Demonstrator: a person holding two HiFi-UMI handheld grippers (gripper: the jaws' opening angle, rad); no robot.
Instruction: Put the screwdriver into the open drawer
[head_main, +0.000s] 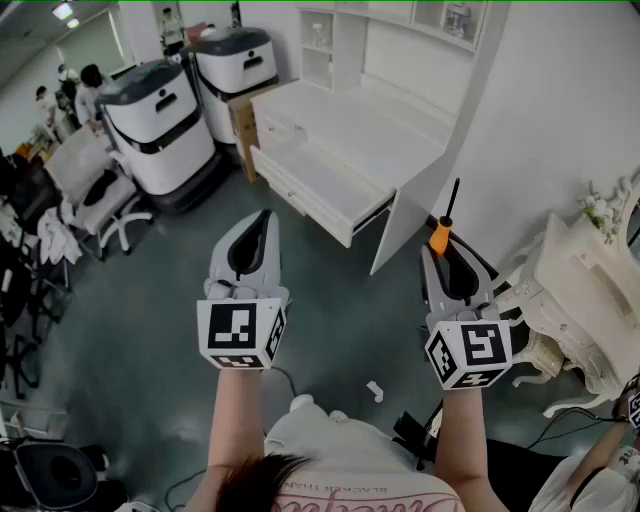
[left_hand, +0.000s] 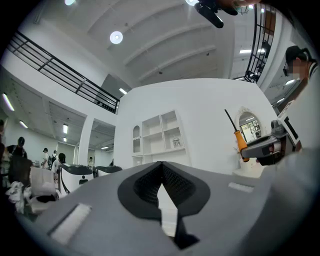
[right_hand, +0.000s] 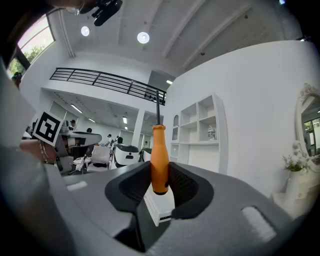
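Screwdriver (right_hand: 159, 160): orange handle clamped upright between the right gripper (right_hand: 159, 175) fingers, shaft standing past their tips.
Risk, judged: the shaft may catch the open drawer (head_main: 296, 200) front edge, or the handle may pivot in the pads.
Room: the drawer lies ahead-left of the fingertips, with floor (head_main: 180, 270) between.
Left gripper (left_hand: 161, 170): fingers together, empty.

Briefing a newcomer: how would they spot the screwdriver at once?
Start at the white desk with its open drawer. Just right of it, the right gripper holds the screwdriver upright between its jaws: orange handle, thin black shaft, the only bright orange thing in view.
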